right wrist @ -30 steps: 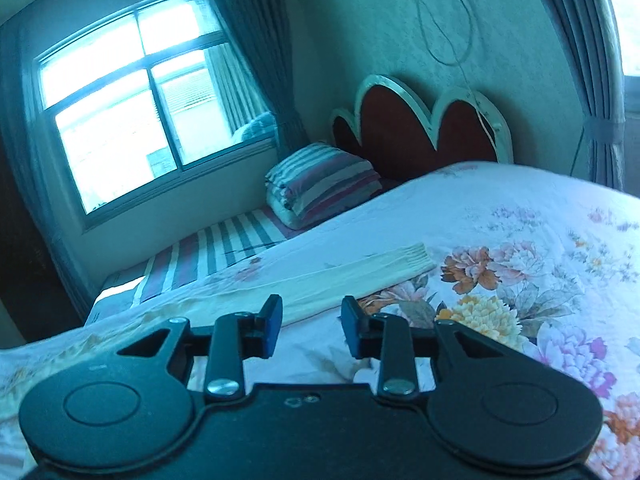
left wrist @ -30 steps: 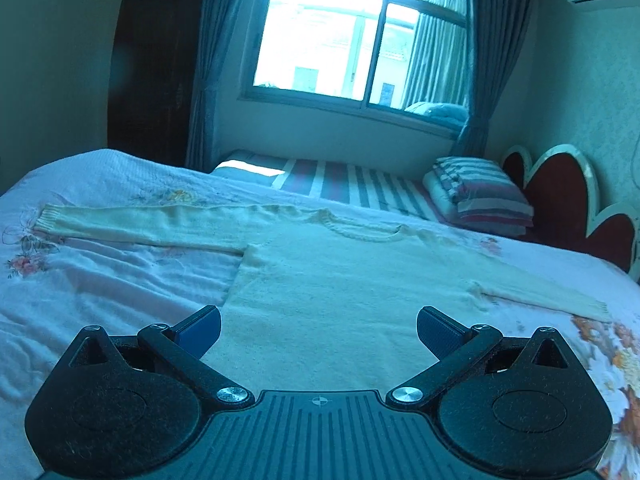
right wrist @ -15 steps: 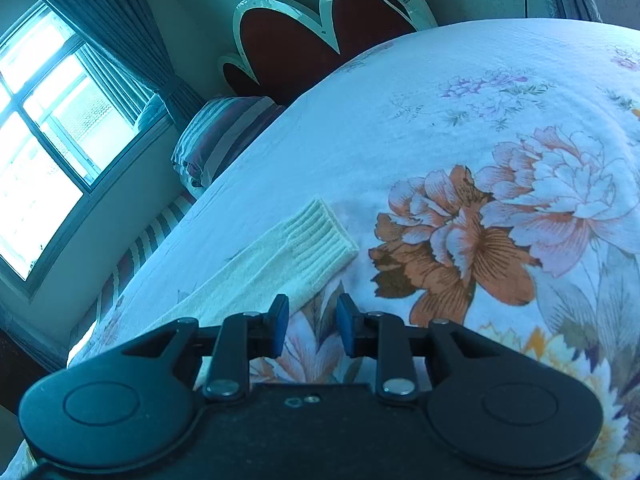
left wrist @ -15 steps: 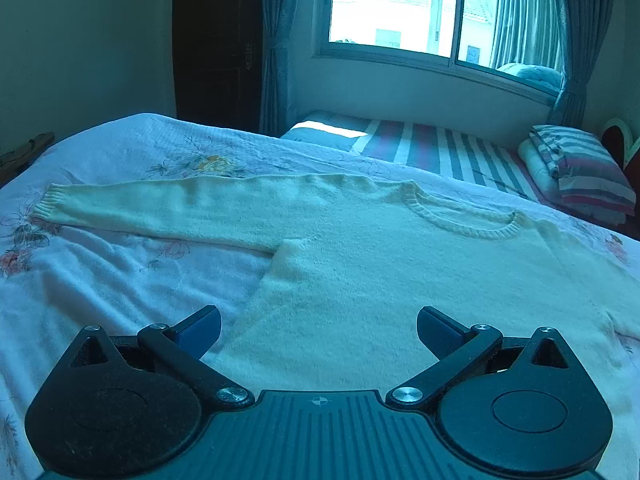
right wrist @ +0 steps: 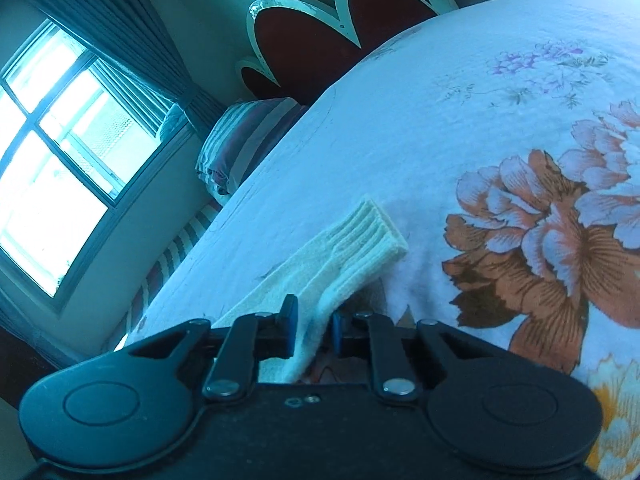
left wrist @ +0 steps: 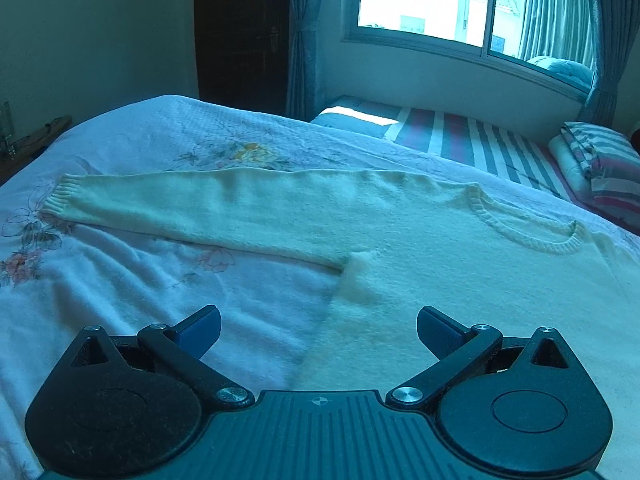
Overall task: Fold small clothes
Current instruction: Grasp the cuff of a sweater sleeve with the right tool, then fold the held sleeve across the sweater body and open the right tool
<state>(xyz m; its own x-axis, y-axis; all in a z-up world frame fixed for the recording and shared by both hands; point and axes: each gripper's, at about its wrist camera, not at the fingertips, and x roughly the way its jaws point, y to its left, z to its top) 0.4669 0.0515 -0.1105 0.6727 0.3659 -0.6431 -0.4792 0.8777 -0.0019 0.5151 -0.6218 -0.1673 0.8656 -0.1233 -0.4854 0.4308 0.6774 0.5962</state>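
Observation:
A cream knit sweater (left wrist: 420, 248) lies flat on the bed, front up, one sleeve (left wrist: 192, 208) stretched out to the left. My left gripper (left wrist: 318, 330) is open wide and empty, low over the sweater's left side seam below the armpit. In the right wrist view, my right gripper (right wrist: 312, 328) is shut on the other sleeve (right wrist: 320, 280) just behind its ribbed cuff (right wrist: 368, 232), which sticks out past the fingers.
The bed has a white floral quilt (right wrist: 520, 208) and a red scalloped headboard (right wrist: 320, 32). A striped folded blanket (left wrist: 600, 168) and a striped mattress strip (left wrist: 460, 136) lie under the window (left wrist: 460, 0). A dark door (left wrist: 240, 32) stands at the far left.
My left gripper swung left and closer to the sweater's left side. My right gripper dropped to the sleeve and closed on it behind the cuff.

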